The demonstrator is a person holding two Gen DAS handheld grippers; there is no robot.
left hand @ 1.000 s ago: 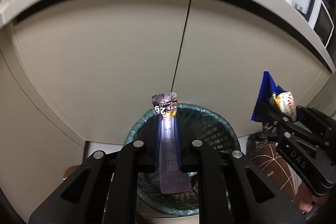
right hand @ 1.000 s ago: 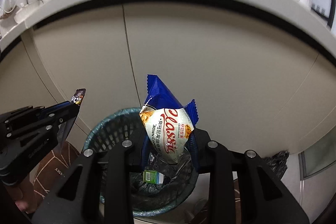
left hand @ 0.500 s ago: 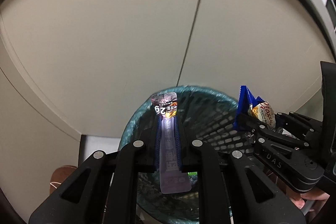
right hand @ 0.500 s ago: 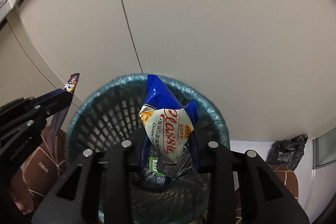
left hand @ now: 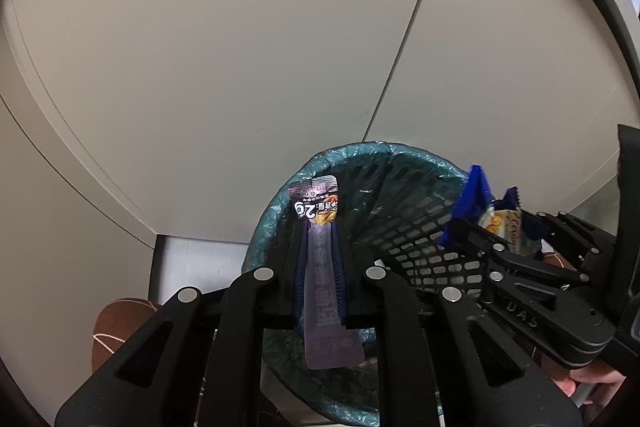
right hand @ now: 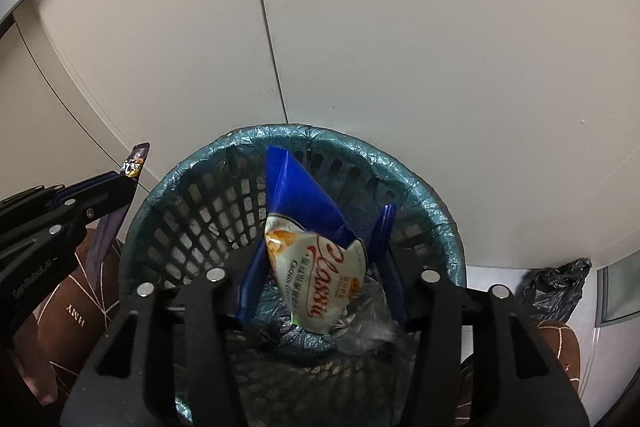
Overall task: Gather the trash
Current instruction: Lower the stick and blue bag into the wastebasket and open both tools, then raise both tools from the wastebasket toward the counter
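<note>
Teal plastic lined the bin (right hand: 296, 147), which stood on the floor against pale cupboard doors (right hand: 400, 27). My left gripper (left hand: 320, 239) was squeezed tight on a thin purple packet (left hand: 320, 291), held over the bin's left edge. My right gripper (right hand: 320, 247) was over the middle of the bin, and its jaws were opening. The blue and white snack bag (right hand: 316, 267) was between them, leaning on the left finger (right hand: 250, 283), with a gap to the right one. Some trash lay in the bin already. A black bag (right hand: 556, 291) sat on the floor to the right.
</note>
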